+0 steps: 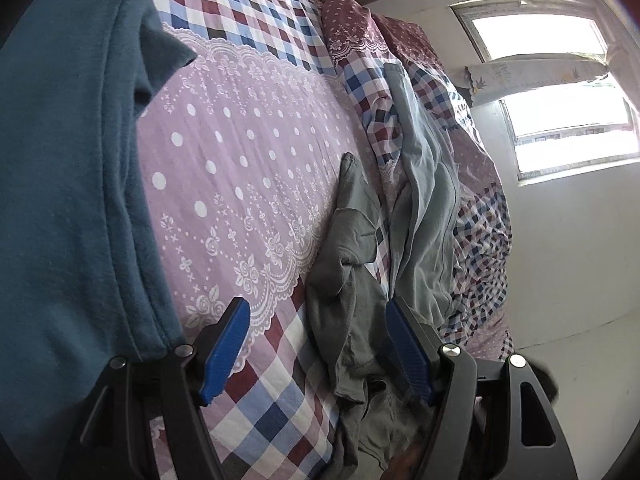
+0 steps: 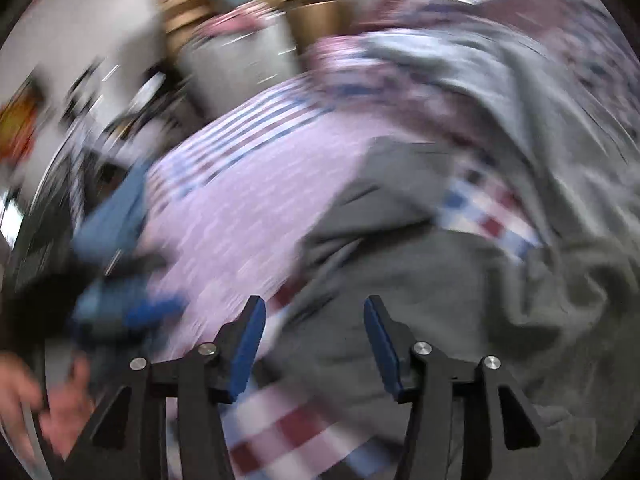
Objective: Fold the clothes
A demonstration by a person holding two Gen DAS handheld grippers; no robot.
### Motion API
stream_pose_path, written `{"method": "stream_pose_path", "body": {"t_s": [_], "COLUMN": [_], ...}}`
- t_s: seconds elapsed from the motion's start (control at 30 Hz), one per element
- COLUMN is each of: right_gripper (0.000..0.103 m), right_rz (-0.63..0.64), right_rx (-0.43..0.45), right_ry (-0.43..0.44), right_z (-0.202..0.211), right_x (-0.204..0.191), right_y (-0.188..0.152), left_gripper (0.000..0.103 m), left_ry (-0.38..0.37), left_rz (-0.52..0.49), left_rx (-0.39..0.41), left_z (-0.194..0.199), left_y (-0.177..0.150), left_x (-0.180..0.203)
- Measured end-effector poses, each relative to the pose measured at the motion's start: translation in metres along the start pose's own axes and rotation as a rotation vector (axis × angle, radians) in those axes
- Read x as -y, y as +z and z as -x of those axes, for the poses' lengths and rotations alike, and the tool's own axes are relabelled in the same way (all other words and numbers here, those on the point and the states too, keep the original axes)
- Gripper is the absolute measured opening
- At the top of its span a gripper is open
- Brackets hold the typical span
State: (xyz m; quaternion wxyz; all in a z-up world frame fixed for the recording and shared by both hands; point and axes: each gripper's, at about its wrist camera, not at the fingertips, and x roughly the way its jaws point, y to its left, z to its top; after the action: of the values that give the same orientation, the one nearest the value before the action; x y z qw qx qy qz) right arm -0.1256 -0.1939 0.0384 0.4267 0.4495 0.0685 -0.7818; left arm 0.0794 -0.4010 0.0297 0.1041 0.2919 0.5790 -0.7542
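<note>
Left wrist view:
Left gripper [image 1: 318,330]: jaws spread wide, released, nothing between the blue pads.
Dark grey garment [image 1: 348,264]: crumpled on the bed, its lower folds running down between the spread jaws and against the right pad.
Light grey garment [image 1: 428,208]: bunched just beyond the dark one, along the rumpled quilt.
Teal garment [image 1: 72,184]: fills the left edge, its hem beside the left finger.
Bed cover [image 1: 240,152]: pink dotted and checked, a bare smooth stretch between teal and grey cloth.
Wall with window [image 1: 568,120]: past the bed's far edge.

Right wrist view (heavily blurred):
Right gripper [image 2: 314,320]: jaws apart, released, empty.
Dark grey garment [image 2: 420,280]: spread under and ahead of the jaws.
Bed cover [image 2: 240,208]: open stretch on the left.
Hand [image 2: 60,396]: at the lower left edge.
</note>
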Motion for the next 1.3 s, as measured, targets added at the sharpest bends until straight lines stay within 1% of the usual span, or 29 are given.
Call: {"method": "stream_pose_path", "body": {"t_s": [0.03,0.1,0.23,0.3,0.4,0.43,0.5,0.57,0.6,0.63,0.67,0.73,0.83,0.87,0.9,0.97,1.0,1.03,1.07,1.1,1.17,1.23,1.3], "right_gripper": [0.055,0.055,0.055,0.055,0.055,0.055,0.054,0.04,0.022,0.012,0.009,0.008,0.008,0.008,0.01,0.015,0.027,0.047,0.056,0.068,0.07,0.07,0.07], "right_rz": [-0.066,-0.216,-0.45,-0.519,-0.595,-0.608,-0.581,-0.454,-0.346,-0.236,-0.127,0.09,0.43,0.508,0.542,0.604,0.594,0.559,0.505,0.45,0.316,0.177,0.046], "right_rx": [0.015,0.047,0.045,0.035,0.057,0.065,0.076,0.076,0.091,0.106,0.113,0.118,0.023,-0.028,-0.052,-0.098,-0.081,-0.05,-0.012,0.025,0.068,0.077,0.066], "right_ry": [-0.007,0.011,0.042,0.037,0.05,0.044,0.022,-0.012,-0.021,-0.03,-0.063,-0.068,-0.012,-0.006,-0.02,-0.05,-0.061,-0.07,-0.093,-0.117,-0.191,-0.216,-0.228], "right_z": [-0.003,-0.013,-0.042,-0.057,-0.074,-0.078,-0.085,-0.092,-0.092,-0.091,-0.089,-0.087,-0.096,-0.101,-0.104,-0.109,-0.105,-0.099,-0.095,-0.091,-0.088,-0.091,-0.097], "right_x": [0.012,0.038,0.071,0.078,0.087,0.089,0.087,0.067,0.048,0.028,0.006,-0.043,-0.119,-0.136,-0.144,-0.159,-0.158,-0.153,-0.144,-0.135,-0.109,-0.08,-0.057], "right_y": [0.007,0.018,0.026,0.029,0.035,0.037,0.045,0.058,0.065,0.072,0.076,0.078,0.061,0.052,0.046,0.033,0.032,0.034,0.04,0.046,0.063,0.079,0.093], "left_gripper": [0.074,0.074,0.074,0.074,0.074,0.074,0.074,0.074,0.074,0.074,0.074,0.074,0.074,0.074,0.074,0.074,0.074,0.074,0.074,0.074,0.074,0.074,0.074], "left_ry": [0.001,-0.001,-0.013,-0.02,-0.033,-0.038,-0.047,-0.054,-0.056,-0.057,-0.061,-0.069,-0.08,-0.093,-0.103,-0.108,-0.106,-0.105,-0.1,-0.095,-0.098,-0.105,-0.108], "left_rz": [-0.001,-0.001,0.009,0.013,0.024,0.031,0.045,0.057,0.063,0.069,0.08,0.111,0.176,0.204,0.22,0.226,0.222,0.219,0.212,0.204,0.207,0.216,0.221], "left_rx": [0.001,0.0,-0.001,-0.002,-0.002,0.001,0.005,0.014,0.022,0.029,0.039,0.068,0.15,0.179,0.19,0.186,0.18,0.174,0.167,0.16,0.159,0.158,0.155], "left_z": [0.0,0.001,0.002,0.002,0.003,0.004,0.005,0.008,0.01,0.011,0.014,0.021,0.038,0.045,0.048,0.049,0.048,0.047,0.046,0.045,0.046,0.046,0.046], "left_y": [-0.001,-0.001,0.0,0.001,0.003,0.004,0.006,0.008,0.01,0.011,0.013,0.015,0.02,0.022,0.022,0.023,0.023,0.024,0.024,0.024,0.024,0.024,0.024], "left_x": [0.0,0.0,-0.003,-0.003,-0.005,-0.007,-0.009,-0.012,-0.013,-0.015,-0.018,-0.024,-0.036,-0.042,-0.046,-0.048,-0.048,-0.047,-0.046,-0.045,-0.046,-0.047,-0.048]}}
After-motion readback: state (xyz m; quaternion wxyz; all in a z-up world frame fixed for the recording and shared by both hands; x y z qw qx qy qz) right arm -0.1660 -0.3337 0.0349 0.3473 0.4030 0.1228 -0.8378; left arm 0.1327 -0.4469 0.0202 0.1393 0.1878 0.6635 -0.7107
